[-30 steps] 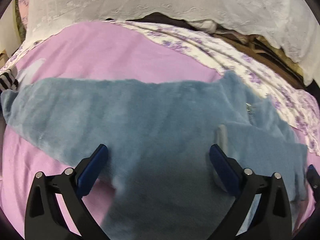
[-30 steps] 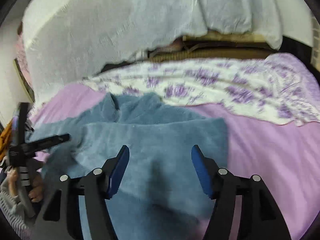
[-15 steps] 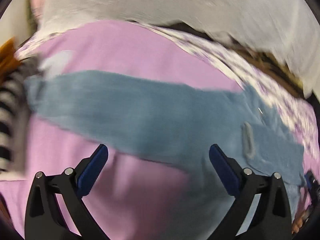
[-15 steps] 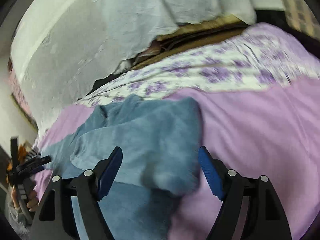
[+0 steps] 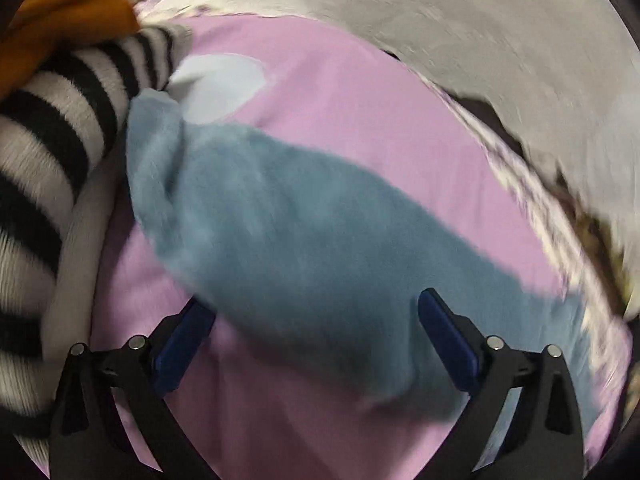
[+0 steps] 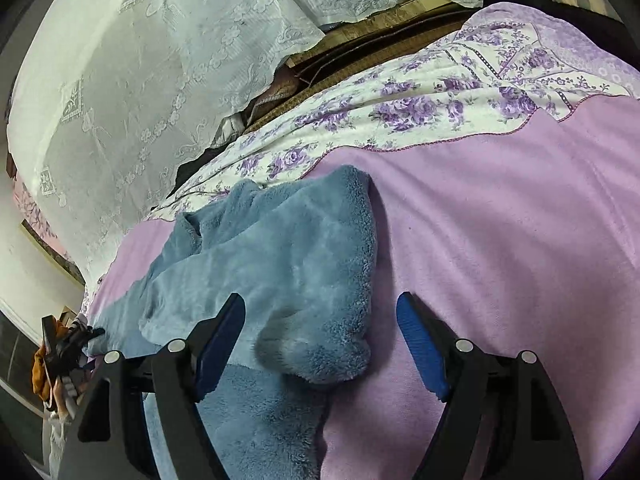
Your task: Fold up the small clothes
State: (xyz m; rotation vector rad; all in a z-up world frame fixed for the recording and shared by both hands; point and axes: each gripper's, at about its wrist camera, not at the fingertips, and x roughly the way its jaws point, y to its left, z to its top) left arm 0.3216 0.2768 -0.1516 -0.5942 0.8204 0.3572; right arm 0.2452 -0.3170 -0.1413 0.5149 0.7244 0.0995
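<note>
The right gripper (image 6: pixel 320 332), fingers spread wide and empty, hovers over the folded-in end of a blue fleece garment (image 6: pixel 280 264) lying between and ahead of its tips, likely lining up a fold. The left gripper (image 5: pixel 316 336), equally spread, straddles the garment's long blurred stretch (image 5: pixel 304 232) on the pink bedspread (image 5: pixel 360 96); beyond its left finger, striped clothing (image 5: pixel 52 148) is cut off.

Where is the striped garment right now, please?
In the left wrist view, the striped garment lies at the far left, touching the blue fleece's end, below an orange cloth.
</note>
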